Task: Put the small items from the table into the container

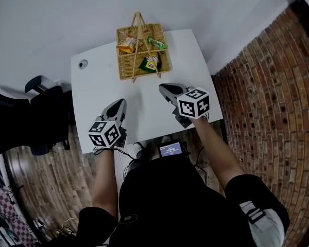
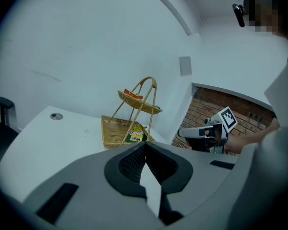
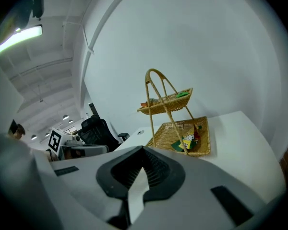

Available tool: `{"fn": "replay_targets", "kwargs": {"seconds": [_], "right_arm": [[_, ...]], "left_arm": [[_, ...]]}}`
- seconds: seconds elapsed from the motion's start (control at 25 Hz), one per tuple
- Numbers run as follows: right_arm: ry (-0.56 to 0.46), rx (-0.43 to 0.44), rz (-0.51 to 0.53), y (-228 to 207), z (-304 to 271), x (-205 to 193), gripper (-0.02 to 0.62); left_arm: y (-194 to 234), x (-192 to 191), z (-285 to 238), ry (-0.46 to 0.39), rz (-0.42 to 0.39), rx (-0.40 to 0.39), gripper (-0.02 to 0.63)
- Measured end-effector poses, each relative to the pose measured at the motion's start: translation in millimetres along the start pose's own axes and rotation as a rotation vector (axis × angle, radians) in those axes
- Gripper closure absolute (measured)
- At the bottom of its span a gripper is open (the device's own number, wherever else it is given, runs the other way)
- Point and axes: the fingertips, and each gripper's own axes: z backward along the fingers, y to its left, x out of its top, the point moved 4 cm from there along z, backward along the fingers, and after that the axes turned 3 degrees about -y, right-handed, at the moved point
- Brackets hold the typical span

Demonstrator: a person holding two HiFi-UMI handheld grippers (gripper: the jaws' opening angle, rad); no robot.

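Observation:
A two-tier wicker basket (image 1: 124, 66) with a tall handle stands at the far edge of the white table (image 1: 100, 94). Its upper tray holds an orange-yellow packet (image 1: 127, 45) and a green packet (image 1: 157, 43). A green-and-yellow packet (image 1: 150, 63) lies in the lower tray (image 2: 114, 128), also seen in the right gripper view (image 3: 187, 141). My left gripper (image 1: 118, 105) hovers over the table's near left part, shut and empty (image 2: 145, 145). My right gripper (image 1: 164, 89) is nearer the basket, on the right, also shut with nothing in it (image 3: 143, 150). No loose item shows on the tabletop.
A round cable grommet (image 1: 83, 64) sits in the table's far left corner. A black office chair (image 1: 38, 112) stands left of the table. A brick wall (image 1: 270, 86) runs along the right. A small screen (image 1: 171, 148) sits at the person's waist.

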Motion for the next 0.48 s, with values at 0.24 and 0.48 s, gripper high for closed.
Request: {"fn": "replay_targets", "kwargs": {"seconds": [0.24,0.48], "right_arm": [[0.014,0.025,-0.001,23,1,-11,0.584],[0.013,0.026,-0.020,32,3,-21,0.584]], "left_arm": [[-6,-6,11,-0.017,0.011,-0.030,0.597],[-10,-8,16,-0.022,0.014,-0.050,0.598]]}}
